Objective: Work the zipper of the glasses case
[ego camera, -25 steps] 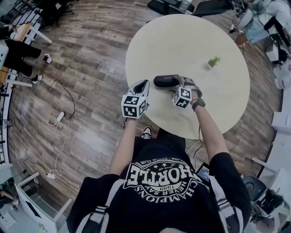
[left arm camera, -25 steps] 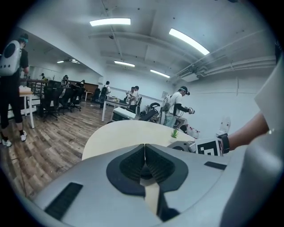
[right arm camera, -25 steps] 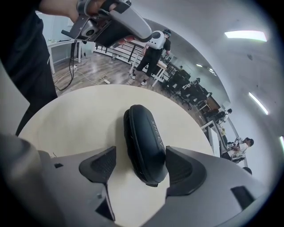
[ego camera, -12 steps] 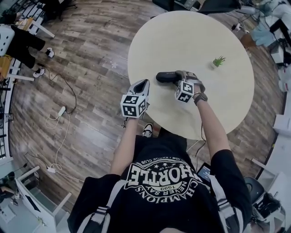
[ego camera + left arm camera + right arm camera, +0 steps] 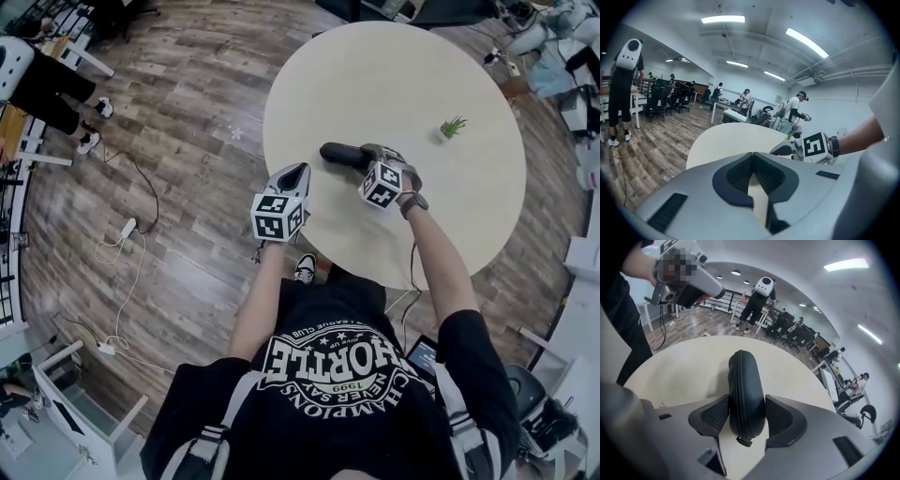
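**Head view.** The black glasses case (image 5: pixel 342 155) lies flat on the round table (image 5: pixel 441 216), a little left of the table's middle. The right gripper (image 5: pixel 368 156) comes down on the case's right end. The left gripper (image 5: pixel 298 172) hangs over the table's near left edge, beside the case but apart from it. A small potted plant (image 5: pixel 452 127) stands toward the far right edge, well clear of the work. A power strip (image 5: pixel 127 228) with loose cables lies on the wood floor to the left. Nothing else is on the table to get in the way.

**Right gripper view.** The case sits between this gripper's jaws, which have just been closing. Both pads now meet its sides, so the case is clamped at this end. The zipper runs closed along the seam as far as it shows, and the pull tab (image 5: pixel 743 442) sticks out at the near end, just below the pads, with nothing holding it. By my reading the case is braced and the zip itself is not yet begun. A person (image 5: pixel 757 305) stands among desks far behind.

**Left gripper view.** The jaws are pressed fully together with nothing between them. They point across the pale tabletop toward the right gripper's marker cube (image 5: pixel 816 146). To take the pull tab, this gripper would have to open and reach the end that the right gripper already crowds. That tight spot looks like the main obstacle. The people and office chairs in the background are well away.
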Demonstrator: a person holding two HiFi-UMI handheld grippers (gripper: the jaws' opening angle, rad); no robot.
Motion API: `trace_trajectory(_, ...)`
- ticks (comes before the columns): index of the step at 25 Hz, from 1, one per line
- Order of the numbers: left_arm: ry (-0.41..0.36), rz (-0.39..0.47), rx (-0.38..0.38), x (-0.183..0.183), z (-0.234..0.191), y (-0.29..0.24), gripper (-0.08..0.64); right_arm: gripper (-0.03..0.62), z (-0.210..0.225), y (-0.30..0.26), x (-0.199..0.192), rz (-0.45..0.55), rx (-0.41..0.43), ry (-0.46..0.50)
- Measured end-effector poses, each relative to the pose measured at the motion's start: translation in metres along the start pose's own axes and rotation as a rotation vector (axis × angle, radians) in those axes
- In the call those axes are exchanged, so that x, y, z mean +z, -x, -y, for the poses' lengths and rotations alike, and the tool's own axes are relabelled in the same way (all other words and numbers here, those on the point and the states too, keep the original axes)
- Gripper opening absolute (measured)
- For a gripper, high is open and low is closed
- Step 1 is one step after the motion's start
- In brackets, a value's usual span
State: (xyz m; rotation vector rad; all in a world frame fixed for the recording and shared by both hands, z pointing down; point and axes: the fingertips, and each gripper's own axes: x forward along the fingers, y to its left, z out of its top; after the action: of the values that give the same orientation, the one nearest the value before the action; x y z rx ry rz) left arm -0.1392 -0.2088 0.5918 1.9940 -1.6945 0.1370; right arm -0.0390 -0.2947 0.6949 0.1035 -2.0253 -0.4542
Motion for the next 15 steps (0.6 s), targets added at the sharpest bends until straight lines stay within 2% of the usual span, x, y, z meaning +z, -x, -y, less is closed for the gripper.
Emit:
trace_trajectory(5,0.012,0.008,-0.014,0.003,-0.003,-0.003,0.018,0.256,0.015,0.017,0.011,0.068,0.006,-0.157)
trace_trajectory(15,0.037,0.077,-0.108,0.028,0.010,-0.005,0.028,0.256,0.037,0.077,0.024,0.257,0.016,-0.493)
